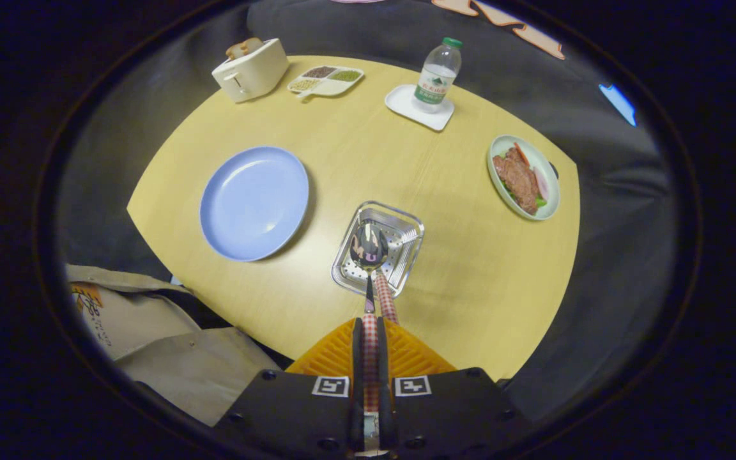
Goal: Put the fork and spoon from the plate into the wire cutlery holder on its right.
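I have the gripper (370,332) pinching the spoon (368,249) by its checked handle, bowl over the wire cutlery holder (406,233) at centre frame; a second checked handle (386,297) leans from it. The blue plate (254,202) sits left of centre.

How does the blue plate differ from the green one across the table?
The blue plate is round and bare; the green plate is oval and holds meat and greens. Blue lies left of the cutlery holder, green beyond it, right. The fingers clamp the spoon. Both rest flat on the table.

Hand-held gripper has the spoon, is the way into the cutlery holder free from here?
Probably yes. The hand-held gripper is shut on the spoon, whose bowl already hangs over the open cutlery holder. A second checked handle leans at the near rim, leaving most of the opening free.
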Tool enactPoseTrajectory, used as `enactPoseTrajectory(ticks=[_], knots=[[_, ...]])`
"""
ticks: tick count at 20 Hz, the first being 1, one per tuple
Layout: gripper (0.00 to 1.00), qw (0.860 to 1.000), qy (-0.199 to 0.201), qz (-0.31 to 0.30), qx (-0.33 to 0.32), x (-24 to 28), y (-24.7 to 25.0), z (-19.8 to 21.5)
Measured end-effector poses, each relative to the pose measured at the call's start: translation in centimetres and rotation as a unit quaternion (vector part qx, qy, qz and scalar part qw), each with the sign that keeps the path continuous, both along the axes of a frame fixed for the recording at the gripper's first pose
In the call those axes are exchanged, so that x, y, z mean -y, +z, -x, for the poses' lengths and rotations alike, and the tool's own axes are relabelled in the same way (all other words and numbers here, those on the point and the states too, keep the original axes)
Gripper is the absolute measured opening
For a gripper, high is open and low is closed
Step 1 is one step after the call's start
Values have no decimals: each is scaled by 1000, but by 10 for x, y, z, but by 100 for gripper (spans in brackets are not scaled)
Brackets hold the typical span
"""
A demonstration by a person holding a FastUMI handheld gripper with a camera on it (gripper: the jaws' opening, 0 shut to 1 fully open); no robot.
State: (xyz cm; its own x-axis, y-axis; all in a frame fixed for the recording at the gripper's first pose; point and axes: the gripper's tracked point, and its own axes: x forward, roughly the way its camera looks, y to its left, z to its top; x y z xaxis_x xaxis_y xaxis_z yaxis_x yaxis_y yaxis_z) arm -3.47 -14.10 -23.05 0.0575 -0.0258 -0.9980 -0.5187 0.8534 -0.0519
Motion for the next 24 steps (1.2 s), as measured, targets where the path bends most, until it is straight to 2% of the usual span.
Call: enactPoseTrajectory(ticks=[8, 14, 19, 22, 24], knots=[[12, 1000, 0, 8, -28, -7, -14, -6], [19, 1000, -16, 1, -8, -12, -13, -17], [99, 998, -36, -38, 26, -29, -6, -25], [98, 992, -58, -67, 89, -44, 9, -38], [98, 981, -69, -103, 151, -62, 25, -50]])
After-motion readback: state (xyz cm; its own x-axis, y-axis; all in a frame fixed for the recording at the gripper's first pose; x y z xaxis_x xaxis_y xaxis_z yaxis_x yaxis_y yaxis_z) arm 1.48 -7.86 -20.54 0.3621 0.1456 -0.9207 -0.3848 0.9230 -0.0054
